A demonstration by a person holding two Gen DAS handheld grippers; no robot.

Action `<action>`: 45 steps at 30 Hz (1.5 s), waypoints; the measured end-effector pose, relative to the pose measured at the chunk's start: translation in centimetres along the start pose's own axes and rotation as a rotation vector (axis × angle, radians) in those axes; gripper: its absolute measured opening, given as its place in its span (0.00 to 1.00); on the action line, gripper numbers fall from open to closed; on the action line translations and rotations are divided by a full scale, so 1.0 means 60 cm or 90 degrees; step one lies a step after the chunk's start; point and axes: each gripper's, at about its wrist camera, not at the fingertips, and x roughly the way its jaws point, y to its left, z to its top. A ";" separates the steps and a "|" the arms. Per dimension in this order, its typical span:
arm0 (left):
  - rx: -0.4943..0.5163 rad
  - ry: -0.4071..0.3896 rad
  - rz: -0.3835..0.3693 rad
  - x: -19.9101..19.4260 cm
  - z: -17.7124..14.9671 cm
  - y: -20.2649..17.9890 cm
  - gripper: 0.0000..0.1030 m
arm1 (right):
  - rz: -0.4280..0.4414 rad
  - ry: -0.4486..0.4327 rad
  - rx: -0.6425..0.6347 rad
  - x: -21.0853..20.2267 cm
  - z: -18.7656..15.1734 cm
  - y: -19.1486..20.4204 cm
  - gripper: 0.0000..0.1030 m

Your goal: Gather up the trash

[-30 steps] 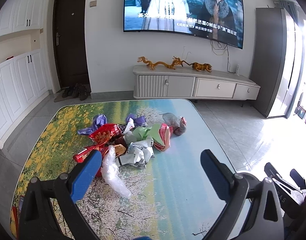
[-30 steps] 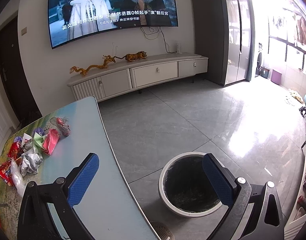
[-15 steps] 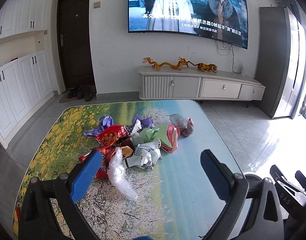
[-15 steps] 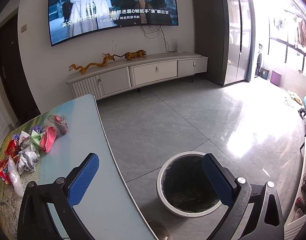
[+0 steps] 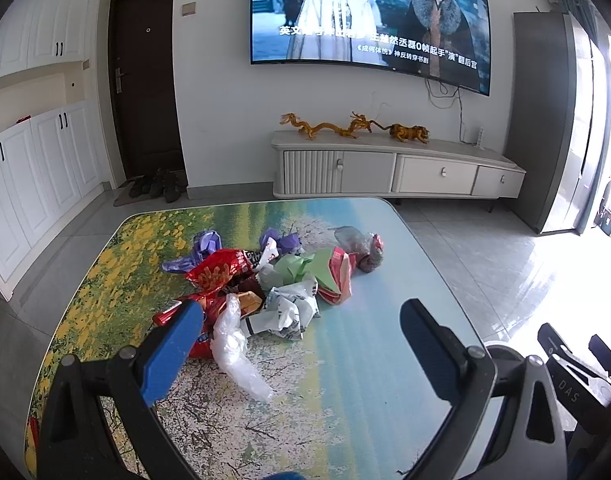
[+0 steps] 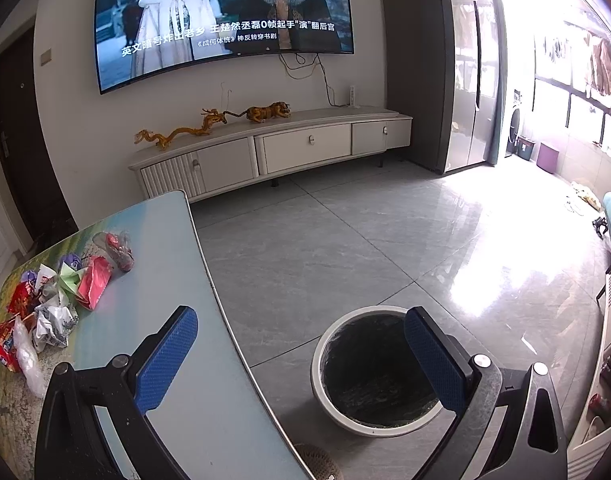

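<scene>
Table trash pile overlaps; lower wrappers hidden.

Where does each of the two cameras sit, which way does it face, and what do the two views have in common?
Left wrist: on the left tool, above the near end of the table, facing the trash pile; its own open blue fingers show, with part of the other tool at right.
Right wrist: on the right tool, over the table's right edge, facing the floor bin; its open fingers show.
Shared: table, trash pile, television, TV cabinet.
</scene>
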 end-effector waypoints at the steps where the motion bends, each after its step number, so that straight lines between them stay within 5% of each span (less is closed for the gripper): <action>1: -0.001 0.000 0.000 0.000 0.000 0.000 0.97 | 0.000 -0.002 0.000 0.000 0.000 0.001 1.00; 32: 0.029 0.002 -0.064 -0.005 -0.005 -0.009 0.97 | 0.036 -0.007 0.004 -0.011 0.009 0.018 1.00; 45: -0.054 0.029 -0.003 0.030 0.001 0.097 0.97 | 0.139 0.019 -0.052 -0.001 0.021 0.071 1.00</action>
